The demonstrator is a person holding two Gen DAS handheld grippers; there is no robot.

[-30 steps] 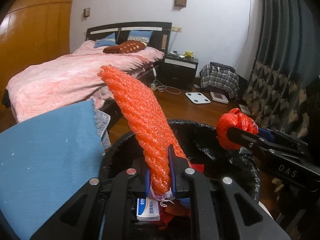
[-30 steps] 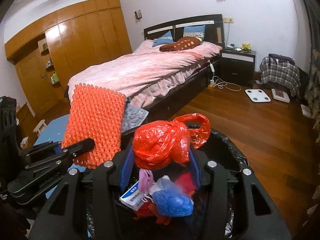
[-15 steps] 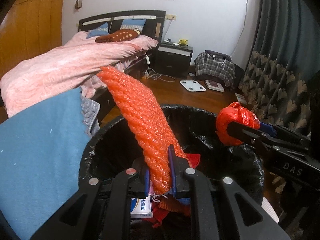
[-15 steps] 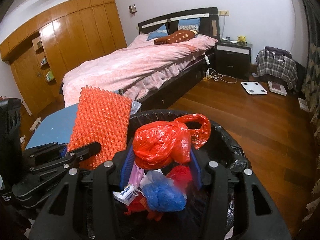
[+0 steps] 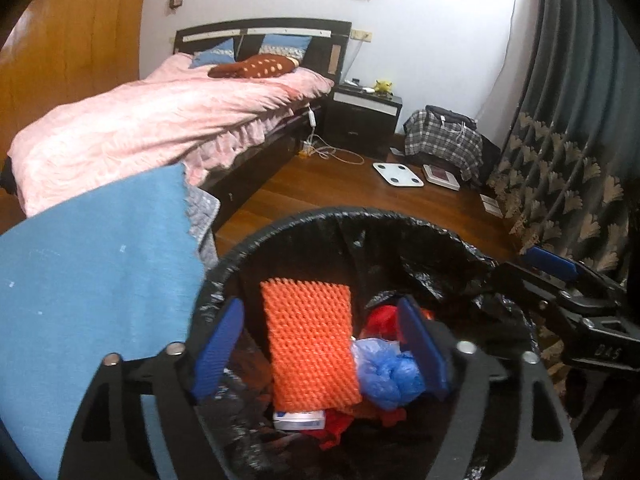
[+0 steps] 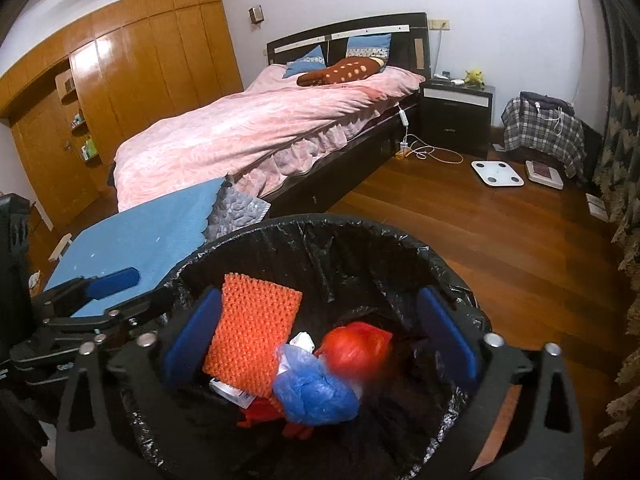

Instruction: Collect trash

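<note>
Both grippers, left (image 5: pixel 320 354) & right (image 6: pixel 320 338), wide open w/ nothing held; orange bubble wrap (image 5: pixel 312 344) & red bag (image 6: pixel 356 346) lie right under them in bin (image 6: pixel 332 226), red bag blurry, maybe falling

left gripper (image 5: pixel 320 354): jaws spread (holding nothing) | right gripper (image 6: pixel 320 340): jaws spread

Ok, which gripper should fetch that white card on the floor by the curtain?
Right, probably: left gripper and right gripper are both open, but the right one is on the curtain side, nearer the card.
</note>
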